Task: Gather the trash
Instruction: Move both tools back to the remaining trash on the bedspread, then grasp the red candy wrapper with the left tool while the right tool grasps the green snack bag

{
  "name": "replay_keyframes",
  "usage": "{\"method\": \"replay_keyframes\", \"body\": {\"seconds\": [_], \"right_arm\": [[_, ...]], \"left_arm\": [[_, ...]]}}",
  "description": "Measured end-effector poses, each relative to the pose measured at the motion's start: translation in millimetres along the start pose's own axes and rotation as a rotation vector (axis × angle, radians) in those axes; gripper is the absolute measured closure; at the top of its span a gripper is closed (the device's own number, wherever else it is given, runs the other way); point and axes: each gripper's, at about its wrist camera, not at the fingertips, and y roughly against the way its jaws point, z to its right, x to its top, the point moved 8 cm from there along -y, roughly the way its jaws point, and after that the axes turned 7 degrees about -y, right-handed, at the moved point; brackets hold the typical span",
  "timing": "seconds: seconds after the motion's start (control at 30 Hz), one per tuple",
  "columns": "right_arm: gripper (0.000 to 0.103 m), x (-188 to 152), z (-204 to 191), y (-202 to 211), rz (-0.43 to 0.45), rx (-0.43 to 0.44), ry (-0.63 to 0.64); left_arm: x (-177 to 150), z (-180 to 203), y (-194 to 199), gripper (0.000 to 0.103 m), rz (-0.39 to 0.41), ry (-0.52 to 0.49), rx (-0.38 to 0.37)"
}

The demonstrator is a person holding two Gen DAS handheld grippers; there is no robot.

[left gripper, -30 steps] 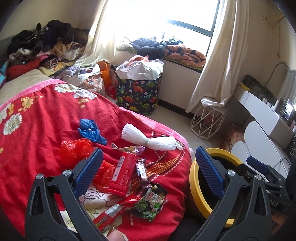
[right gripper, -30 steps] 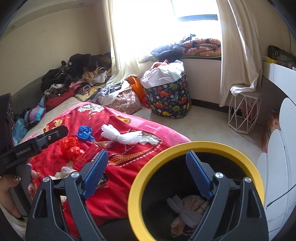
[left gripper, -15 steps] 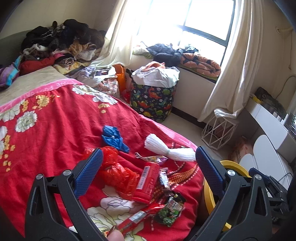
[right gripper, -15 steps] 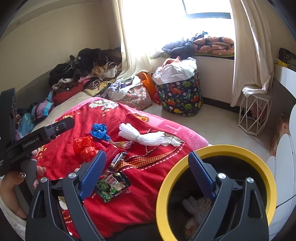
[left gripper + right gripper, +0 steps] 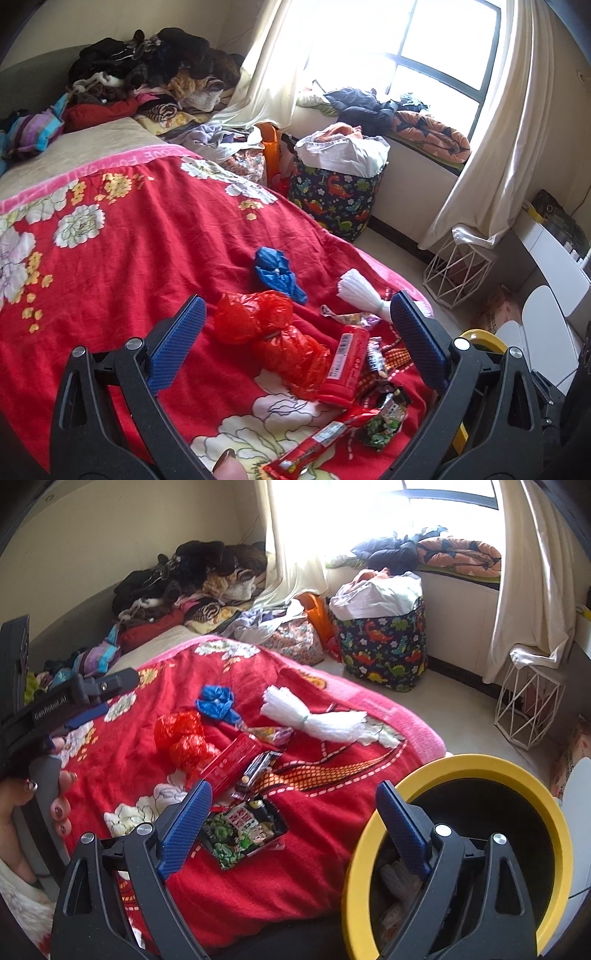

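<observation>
Red floral blanket (image 5: 122, 254) under your wide-open left gripper (image 5: 295, 343): crinkled red plastic bag (image 5: 266, 332) lies between its fingers; right gripper (image 5: 295, 830) gapes, empty.

Bed: we see a red floral blanket (image 5: 122, 258) spread over it.
Far end of bed: we see a heap of clothes (image 5: 155, 85).
Floor by window: we see a dinosaur-print basket (image 5: 384, 646), stuffed full.
Under curtain (image 5: 491, 147): we see a white wire stand (image 5: 528, 705).

Both grippers (image 5: 293, 339) (image 5: 293, 829) have black frames, silver screws, blue ribbed pads (image 5: 183, 829); left hand (image 5: 22, 805) shows dark-red nail polish.
</observation>
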Motion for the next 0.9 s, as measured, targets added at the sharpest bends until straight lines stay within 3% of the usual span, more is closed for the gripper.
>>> {"method": "replay_keyframes", "body": {"seconds": [0.13, 0.27, 0.43, 0.7, 0.9], "right_arm": [[0.016, -12.2, -8.2, -13.1, -0.047, 0.012, 0.017], [0.016, -24.9, -13.1, -27.0, -0.097, 0.020, 0.011], [0.017, -33.7, -15.5, -41.0, -0.143, 0.024, 0.006], [0.027, -39.5, -19.1, -62.2, -0.212, 0.036, -0.008], [0.035, -43.9, -23.7, -77.8, -0.272, 0.053, -0.023]], "left_arm": [[-7.8, -12.5, 0.7, 0.011, -0.019, 0.004, 0.010], [-18.2, -20.7, -1.1, 0.019, -0.047, 0.011, -0.006], [-36.0, -17.3, -1.7, 0.030, -0.098, -0.008, -0.080], [-76.5, 3.1, 0.0, 0.045, -0.201, -0.073, -0.240], [-111.7, 12.7, -5.5, 0.059, -0.292, -0.091, -0.291]]}}
